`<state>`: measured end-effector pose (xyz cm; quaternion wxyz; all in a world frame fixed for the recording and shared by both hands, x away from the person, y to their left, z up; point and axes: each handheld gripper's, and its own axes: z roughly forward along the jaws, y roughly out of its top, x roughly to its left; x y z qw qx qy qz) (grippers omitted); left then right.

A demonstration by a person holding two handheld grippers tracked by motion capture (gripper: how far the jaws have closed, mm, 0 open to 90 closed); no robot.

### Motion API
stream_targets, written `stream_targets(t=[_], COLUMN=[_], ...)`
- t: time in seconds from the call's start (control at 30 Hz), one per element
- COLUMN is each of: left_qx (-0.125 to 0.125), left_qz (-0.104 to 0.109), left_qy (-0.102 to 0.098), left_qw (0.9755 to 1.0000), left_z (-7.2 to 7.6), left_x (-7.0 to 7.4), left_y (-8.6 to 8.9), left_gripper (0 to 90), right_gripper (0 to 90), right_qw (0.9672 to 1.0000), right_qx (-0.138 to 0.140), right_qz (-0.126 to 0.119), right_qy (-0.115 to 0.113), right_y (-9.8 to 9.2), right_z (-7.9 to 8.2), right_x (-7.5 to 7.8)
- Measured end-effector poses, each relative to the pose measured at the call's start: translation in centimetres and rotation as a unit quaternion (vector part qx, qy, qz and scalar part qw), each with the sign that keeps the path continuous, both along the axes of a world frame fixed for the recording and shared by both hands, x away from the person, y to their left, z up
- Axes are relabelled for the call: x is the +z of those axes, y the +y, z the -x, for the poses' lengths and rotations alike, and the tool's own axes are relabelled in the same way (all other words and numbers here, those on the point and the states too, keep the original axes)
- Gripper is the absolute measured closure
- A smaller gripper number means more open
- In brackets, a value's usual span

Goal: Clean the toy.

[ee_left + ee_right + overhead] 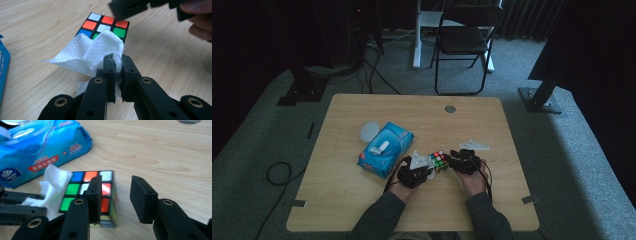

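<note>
The wipe (87, 53) hides the near corner of the cube (105, 25).

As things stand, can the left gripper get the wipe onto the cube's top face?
Probably yes. The left gripper is shut on the wipe, which already drapes against the cube. The right gripper, jaws open, sits at the cube and may crowd the far side.

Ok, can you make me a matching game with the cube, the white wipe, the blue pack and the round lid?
Things:
1 puzzle cube
2 white wipe
3 blue wipes pack
4 round white lid

Places:
A pinched in the left gripper
B flat on the table, behind the pack
C between the two grippers
D left of the cube

Pairs: 1-C, 2-A, 3-D, 4-B
</note>
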<state>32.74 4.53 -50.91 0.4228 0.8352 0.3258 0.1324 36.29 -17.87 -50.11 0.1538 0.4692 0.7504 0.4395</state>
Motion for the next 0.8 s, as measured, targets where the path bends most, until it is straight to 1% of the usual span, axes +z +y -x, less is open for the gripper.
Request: stream_targets(t=[0.07,0.23,0.27,0.33,0.37,0.47,0.57,0.63,0.8], left_qx=[0.0,-0.002,-0.004,-0.006,-0.005,0.001,0.008,0.011,0.019], left_qz=[-0.001,0.001,0.0,-0.002,-0.001,0.002,0.002,0.0,-0.003], left_qy=[0.0,0.001,0.002,0.002,0.003,0.005,0.005,0.005,0.0], left_qw=[1.0,1.0,1.0,1.0,1.0,1.0,1.0,0.9999,0.9998], left_z=[0.1,0.5,0.6,0.8,0.9,0.9,0.7,0.5,0.0], left_x=[0.1,0.1,0.1,-0.1,-0.1,-0.2,-0.3,-0.2,-0.2], left_y=[0.1,0.1,0.1,0.1,0.2,0.5,0.8,0.9,1.2], left_gripper=[84.1,84.1,84.1,84.1,84.1,84.1,84.1,84.1,84.1], right_gripper=[62.0,64.1,64.5,64.6,64.5,64.2,63.5,63.0,62.7], right_qw=[1.0,0.9991,0.9989,0.9987,0.9984,0.9982,0.9982,0.9982,0.9974], right_qx=[-0.005,-0.013,-0.012,-0.008,0.004,0.019,0.025,0.029,0.051], right_qz=[0.002,0.039,0.045,0.05,0.055,0.055,0.053,0.052,0.049], right_qy=[0.001,0.011,0.01,0.012,0.013,0.014,0.014,0.013,0.011], right_y=[-0.5,-0.6,-0.6,-0.5,-0.3,0.0,0.2,0.5,1.1], right_z=[0.0,0.3,0.4,0.5,0.7,0.9,1.0,1.0,1.2], right_x=[0.0,-0.4,-0.4,-0.4,-0.4,-0.4,-0.5,-0.6,-0.6])
